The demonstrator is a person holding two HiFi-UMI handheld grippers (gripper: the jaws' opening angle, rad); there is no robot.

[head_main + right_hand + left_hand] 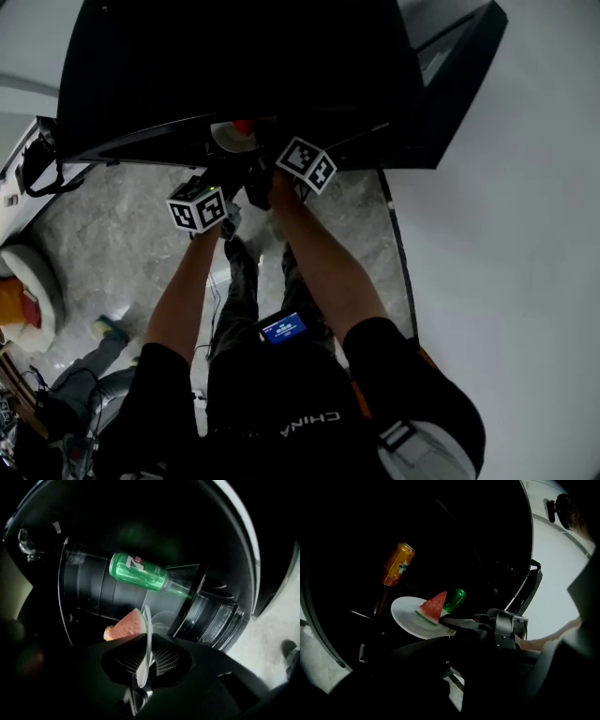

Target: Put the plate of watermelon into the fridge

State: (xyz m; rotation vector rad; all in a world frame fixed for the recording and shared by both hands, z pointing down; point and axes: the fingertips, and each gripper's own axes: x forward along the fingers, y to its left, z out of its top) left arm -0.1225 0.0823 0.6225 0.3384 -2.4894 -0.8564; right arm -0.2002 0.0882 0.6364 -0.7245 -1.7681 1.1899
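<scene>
The white plate (405, 613) with a red watermelon wedge (433, 609) hangs tilted in the dark mouth of the black fridge (234, 66). My right gripper (452, 624) is shut on the plate's near rim. In the right gripper view the plate (148, 620) stands edge-on between the jaws of the right gripper (146, 656), with the wedge (126, 625) to its left. In the head view the plate (230, 139) shows just under the fridge's edge. My left gripper (214, 184) hovers lower left of the plate, apart from it, its jaws lost in darkness.
Inside the fridge are a green can (455, 599) behind the plate and an orange can (398, 564) further left. The fridge door (450, 84) stands open on the right against a white wall. Grey marble floor (112, 234) lies below, with a shoe (108, 328) and a white round object (33, 281).
</scene>
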